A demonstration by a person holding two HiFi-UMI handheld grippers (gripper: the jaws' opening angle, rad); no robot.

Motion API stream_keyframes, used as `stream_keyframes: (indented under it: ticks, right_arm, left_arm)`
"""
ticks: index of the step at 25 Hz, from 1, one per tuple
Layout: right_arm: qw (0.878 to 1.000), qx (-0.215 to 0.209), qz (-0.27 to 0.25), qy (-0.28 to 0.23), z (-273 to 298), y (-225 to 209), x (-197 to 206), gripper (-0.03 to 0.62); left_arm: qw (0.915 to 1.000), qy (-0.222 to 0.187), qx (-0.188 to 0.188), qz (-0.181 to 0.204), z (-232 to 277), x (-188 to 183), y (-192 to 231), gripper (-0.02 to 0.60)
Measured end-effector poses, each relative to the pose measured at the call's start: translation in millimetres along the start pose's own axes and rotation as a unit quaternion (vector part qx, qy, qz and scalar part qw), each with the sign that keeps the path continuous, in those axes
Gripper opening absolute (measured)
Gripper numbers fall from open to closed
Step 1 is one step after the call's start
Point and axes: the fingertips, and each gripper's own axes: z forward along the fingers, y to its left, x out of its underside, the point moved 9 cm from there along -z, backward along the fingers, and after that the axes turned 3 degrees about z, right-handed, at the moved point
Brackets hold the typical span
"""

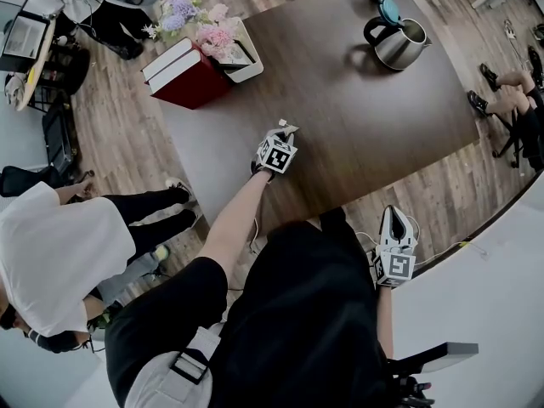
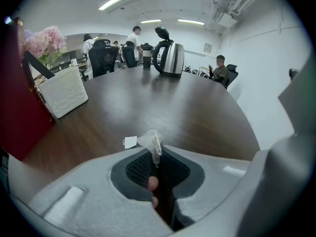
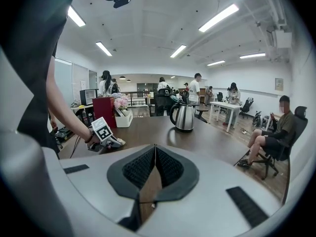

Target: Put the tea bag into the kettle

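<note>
**Tea bag pinched in the left gripper, well short of the kettle**

Far to the left of the kettle, off the table's edge, stands a person in a white shirt. Next come two red books on the table's far-left corner, with a white box of flowers touching them on the side towards the kettle. The left gripper is low over the table's near edge, well apart from the kettle and pointing roughly its way. Its jaws are closed on the tea bag, which sticks up from between the dark pads; the small paper tag hangs just left of them (the string is too fine to follow). The kettle itself stands upright on the far-right part of the table with its lid flipped up. Nearer than the kettle and off the table's near edge is the right gripper, its jaws together on nothing. Right of the kettle, beyond the table, a seated person is partly in view.
</note>
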Motion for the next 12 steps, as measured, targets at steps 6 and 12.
stream_keyframes:
  ticks: [6, 12]
  right_arm:
    - [1.000, 0.006, 0.002, -0.004, -5.6, 2.2, 1.1, 0.008]
    - [1.000, 0.018, 0.003, -0.006, -12.1, 3.1, 2.5, 0.008]
  left_arm:
    - [0.9999, -0.012, 0.001, -0.004, -1.1, 2.7, 2.1, 0.027]
    - [0.9997, -0.025, -0.006, 0.000, -3.3, 6.8, 2.8, 0.025]
